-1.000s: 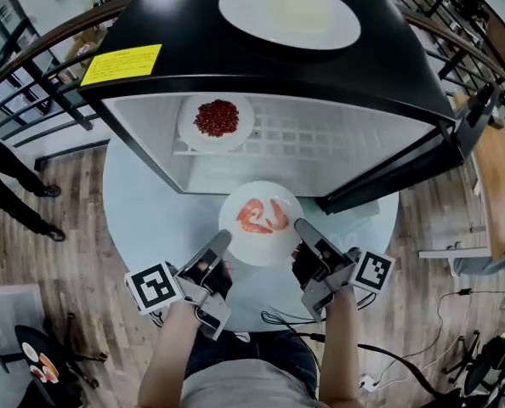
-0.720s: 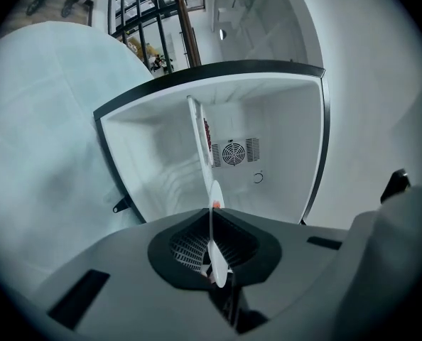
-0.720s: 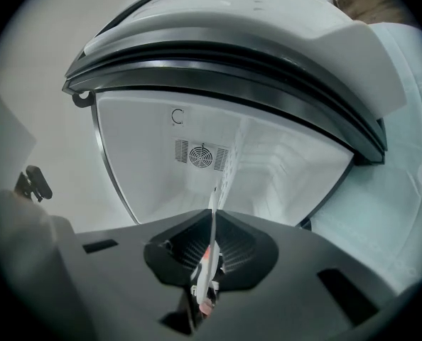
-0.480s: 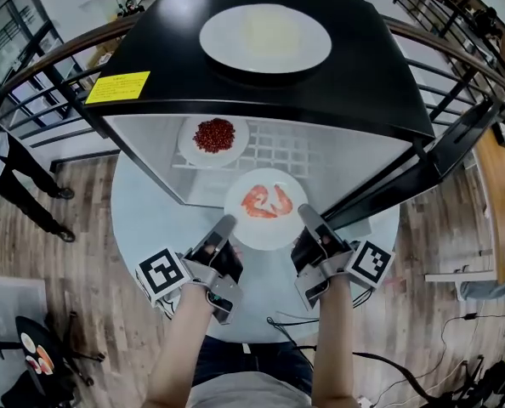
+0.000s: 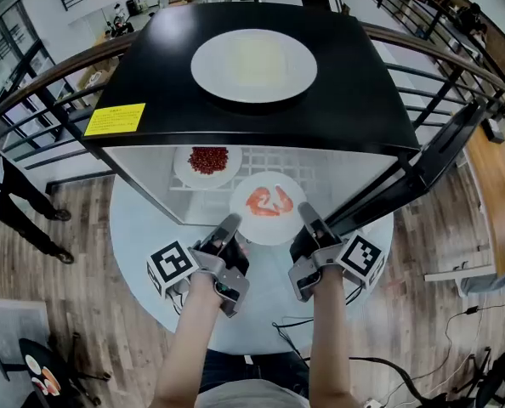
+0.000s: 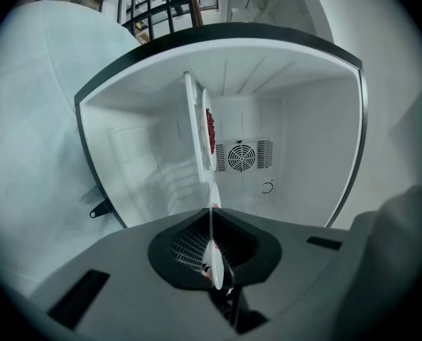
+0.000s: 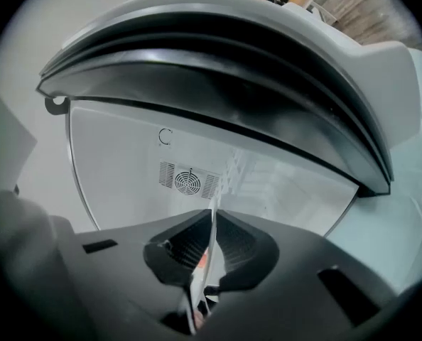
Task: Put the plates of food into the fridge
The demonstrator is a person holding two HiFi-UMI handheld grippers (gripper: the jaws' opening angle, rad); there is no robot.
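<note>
Plate of shrimp [image 5: 268, 206] is at the mouth of the fridge [image 5: 363, 100], carried between your two tools. Its far edge is past the front frame and under the black top. Its near edge hangs out over the round pale table [image 5: 142, 228]. From above you cannot tell whether it touches the wire shelf [image 5: 265, 161].

Your left gripper [image 5: 229, 228] pinches the near-left rim. In the left gripper view the white rim runs edge-on between the jaws, both pads pressed on it, with a sliver of orange food showing. Your right gripper [image 5: 306, 218] pinches the near-right rim. The right gripper view shows the same thin white edge caught tight between its ribbed pads. Both tools point into the cabinet, close to level.

Inside, a plate of small red pieces [image 5: 207, 164] rests on the wire shelf toward the left, just beside the plate of shrimp. No contact between the two shows in the head view. The interior is white, with a round fan grille [image 6: 239, 156] on the back wall. The door [image 5: 422, 168] is swung open to your right.

On top of the fridge a third plate [image 5: 254, 65] with pale food sits near the middle. A yellow label [image 5: 115, 118] is at the top's front-left corner.
</note>
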